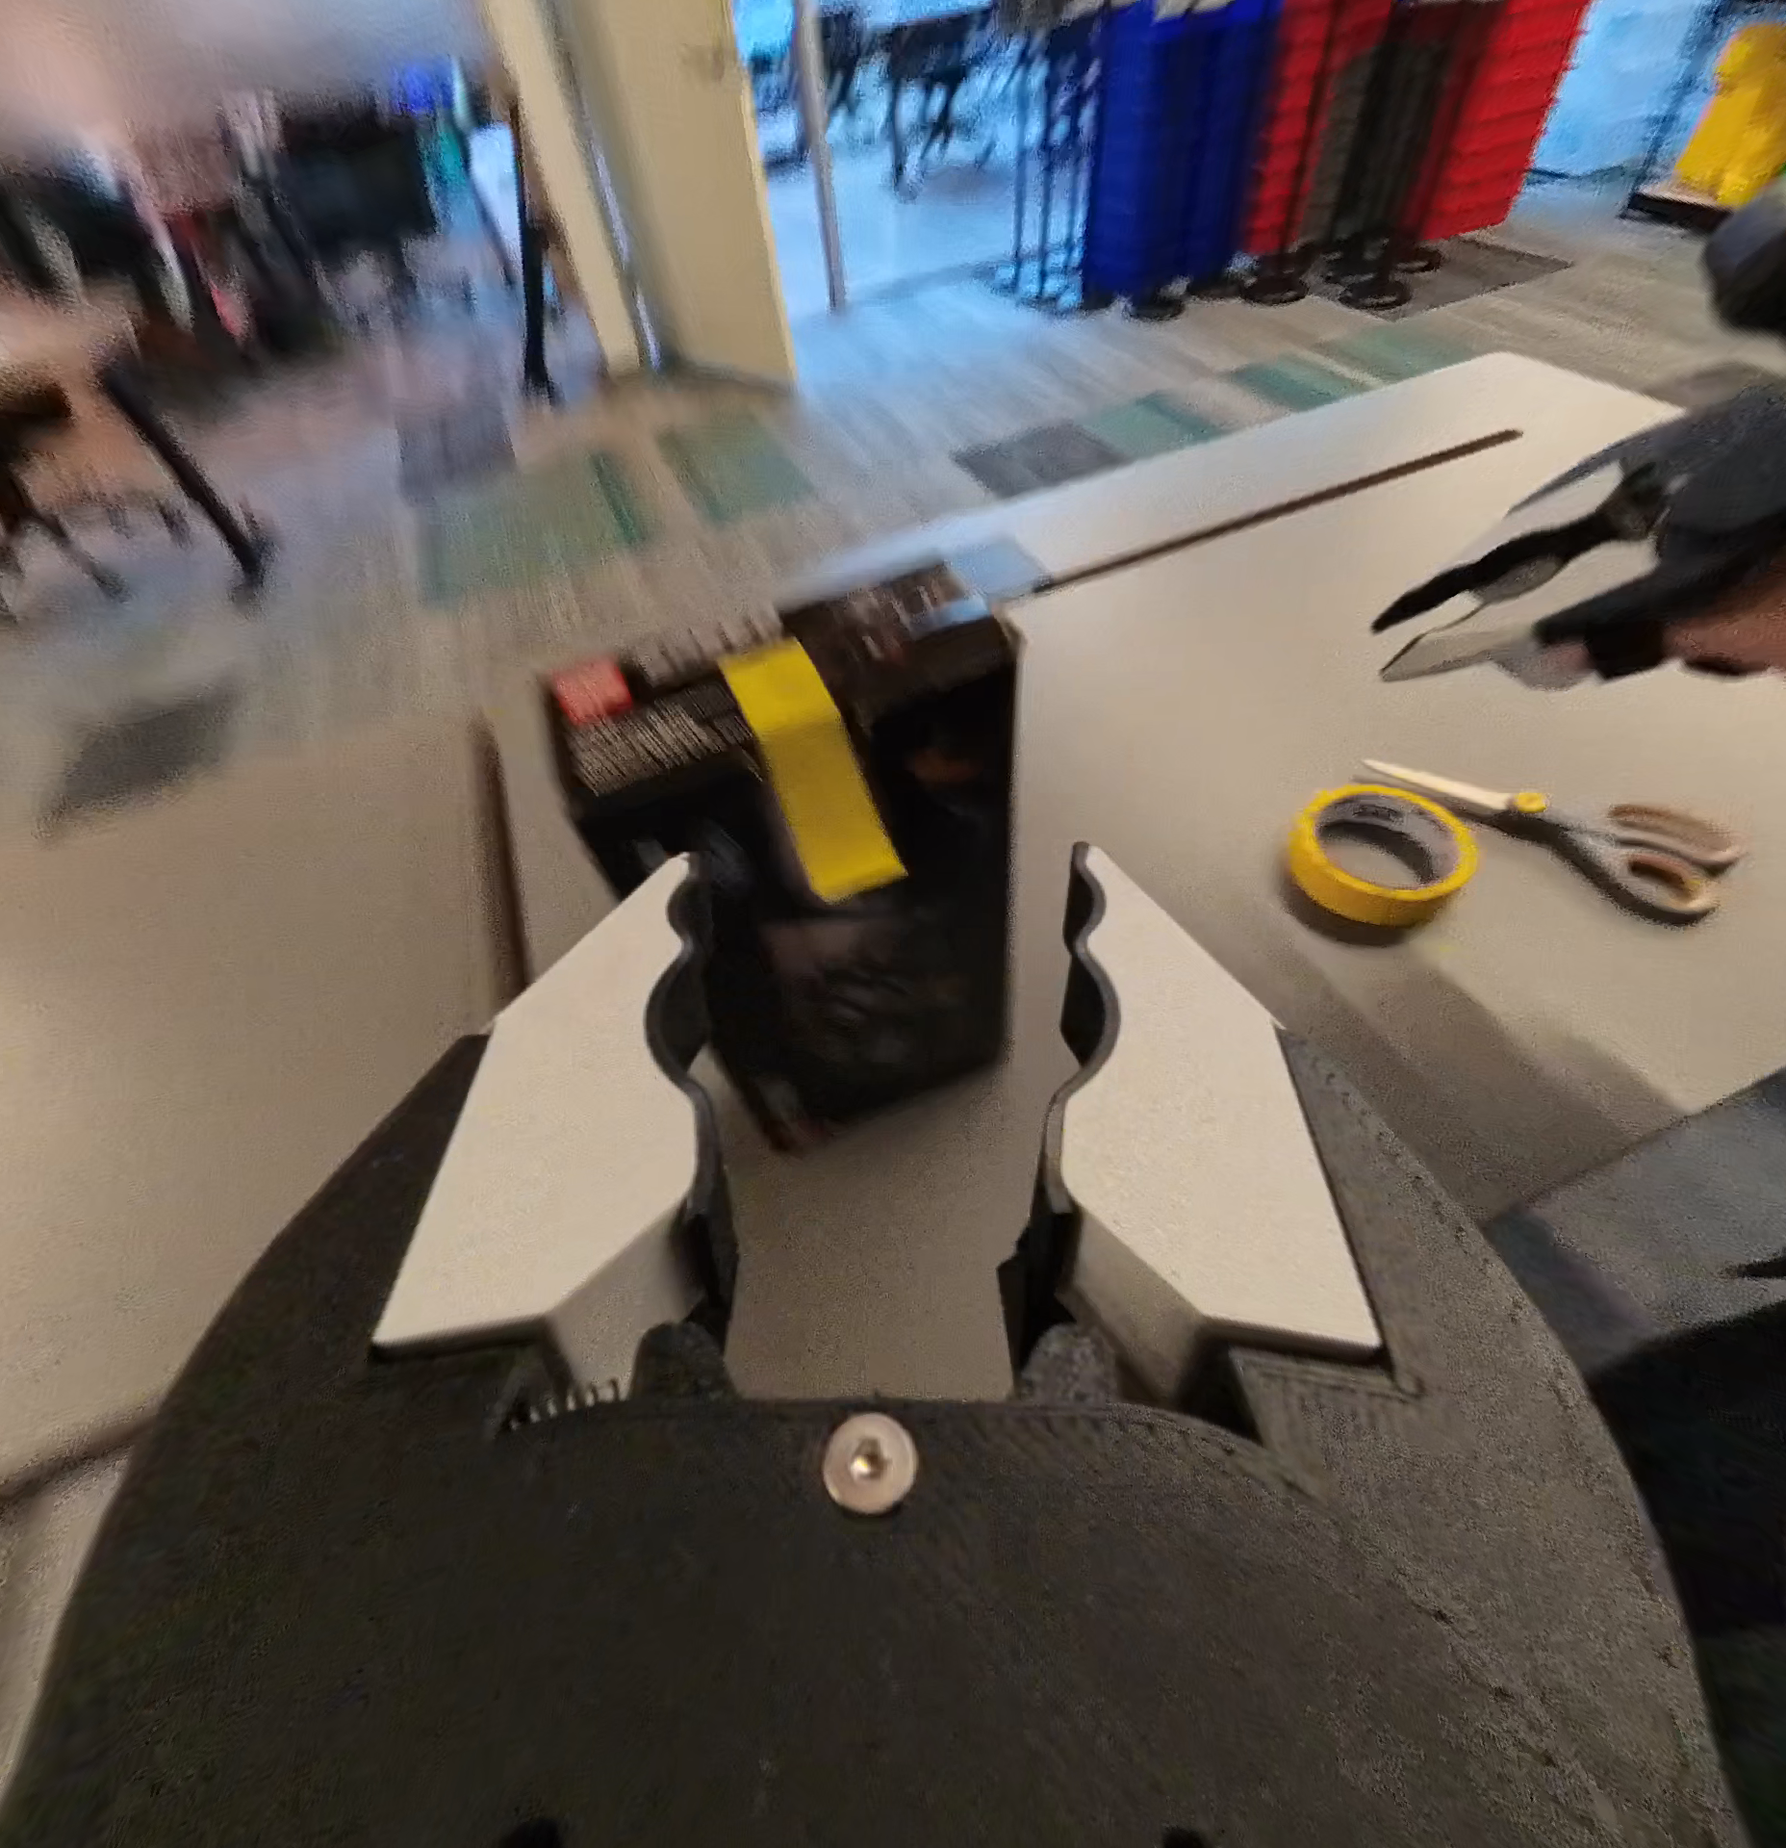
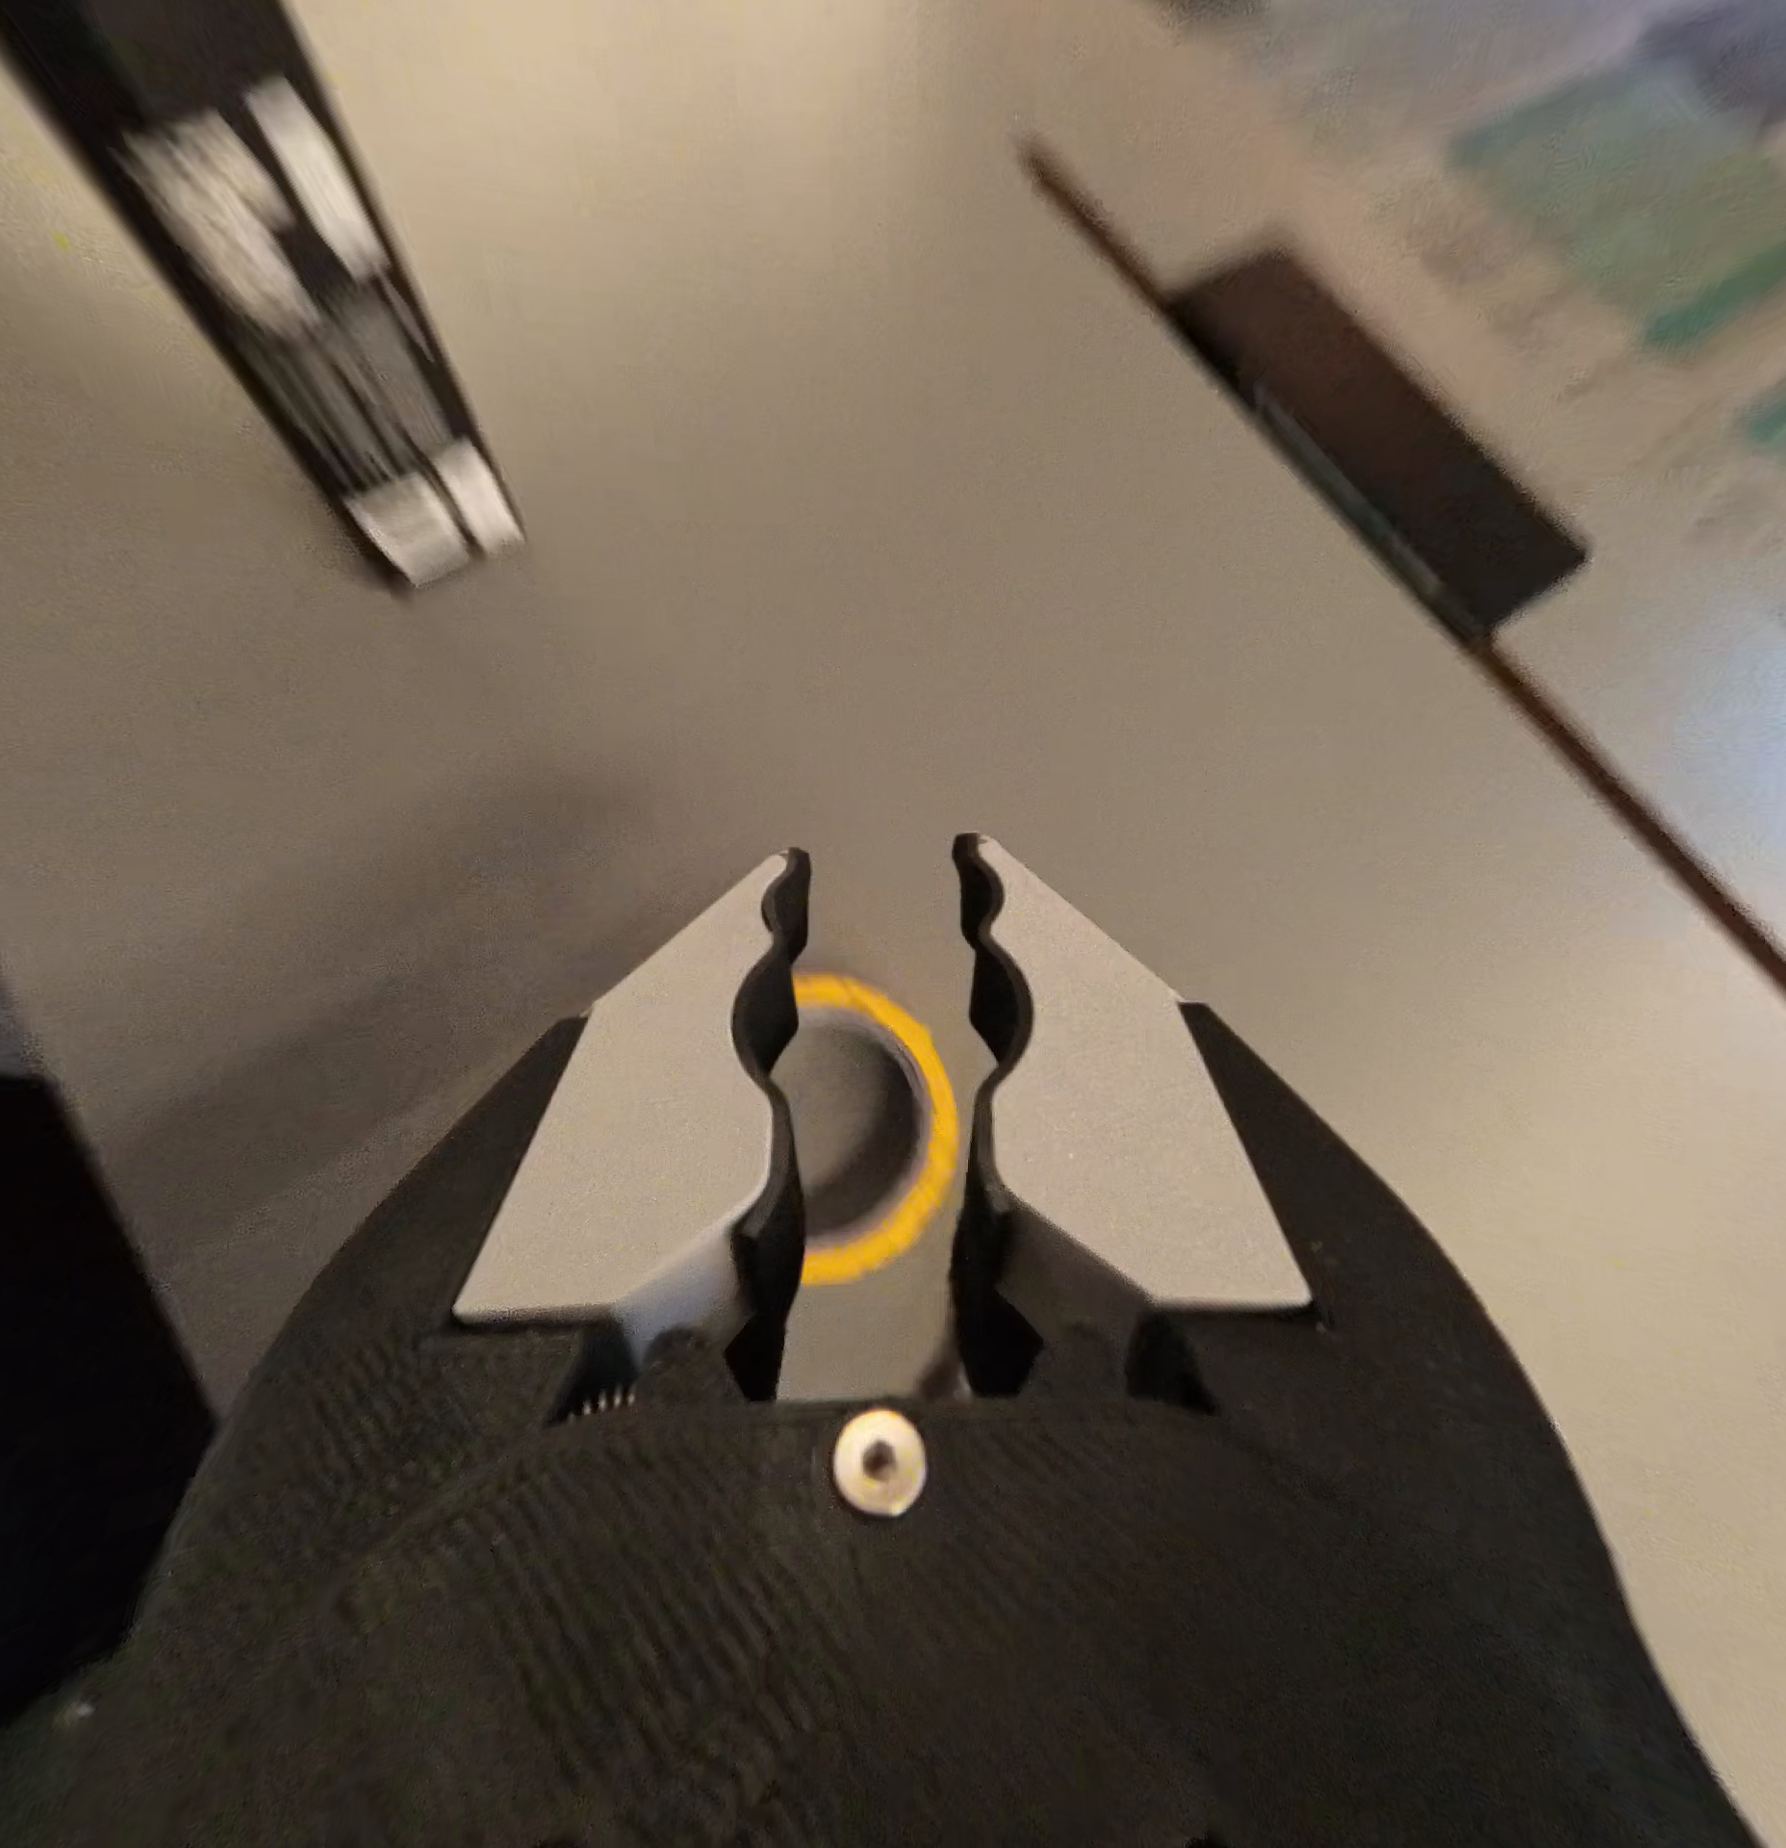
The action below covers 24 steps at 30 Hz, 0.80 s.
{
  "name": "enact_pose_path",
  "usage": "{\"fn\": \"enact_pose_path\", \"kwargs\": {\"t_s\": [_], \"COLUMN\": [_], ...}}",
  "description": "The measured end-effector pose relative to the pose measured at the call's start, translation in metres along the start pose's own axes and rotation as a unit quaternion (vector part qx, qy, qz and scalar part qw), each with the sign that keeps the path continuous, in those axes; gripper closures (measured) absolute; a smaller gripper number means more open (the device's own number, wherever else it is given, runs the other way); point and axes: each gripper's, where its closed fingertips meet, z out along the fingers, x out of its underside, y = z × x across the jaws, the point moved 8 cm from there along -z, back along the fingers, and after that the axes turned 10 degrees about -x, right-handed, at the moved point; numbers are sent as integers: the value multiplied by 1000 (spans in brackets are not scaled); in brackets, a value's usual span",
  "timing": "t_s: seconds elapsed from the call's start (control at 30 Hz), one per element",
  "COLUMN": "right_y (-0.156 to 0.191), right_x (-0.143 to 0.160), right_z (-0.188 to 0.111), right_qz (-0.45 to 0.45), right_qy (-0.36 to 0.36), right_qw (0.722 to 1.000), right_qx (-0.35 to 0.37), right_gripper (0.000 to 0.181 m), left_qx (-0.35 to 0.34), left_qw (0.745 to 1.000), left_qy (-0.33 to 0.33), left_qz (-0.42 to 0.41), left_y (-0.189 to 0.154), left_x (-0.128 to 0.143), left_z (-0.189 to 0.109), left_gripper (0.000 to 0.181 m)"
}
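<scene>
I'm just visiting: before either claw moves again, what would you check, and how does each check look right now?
1. Left gripper open: ok, wide gap, nothing held.
2. Black box lined up with it: ok, just past the fingertips; touching or not, cannot tell.
3. Yellow strip stuck on the box: cannot tell, its lower end seems to lift and the picture is blurred.
4. Right gripper open: ok, narrow gap, empty.
5. Tape roll under the right gripper: ok, flat on the table, untouched.
6. Scissors out of the way: ok, beside the roll, apart from both grippers.
</scene>
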Motion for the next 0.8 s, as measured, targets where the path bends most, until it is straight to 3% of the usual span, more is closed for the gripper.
{"fn": "enact_pose_path", "kwargs": {"t_s": [0.07,0.13,0.27,0.4,0.5,0.67,0.8], "right_y": [29,64,121,158,176,204,205], "right_x": [-43,-82,-134,-161,-168,-173,-177], "right_z": [-11,-9,18,43,56,72,83], "right_qz": [-9,-22,-46,-32,3,81,237], "right_qy": [-82,-140,-155,-166,-172,-206,-273], "right_qw": [996,987,981,982,984,974,928], "right_qx": [-31,-77,-105,-85,-50,-47,-87], "right_gripper": [152,152,152,152,152,157,158], "left_qx": [36,90,185,288,308,354,383], "left_qw": [993,970,910,836,807,799,799], "left_qy": [-43,-10,4,12,-32,-49,-60], "left_qz": [105,224,372,466,502,484,459], "left_y": [29,51,72,67,68,74,77], "left_x": [-24,-36,-42,-25,-18,-15,-12], "left_z": [4,23,69,98,112,124,124], "left_gripper": [121,119,128,131,141,152,154]}}
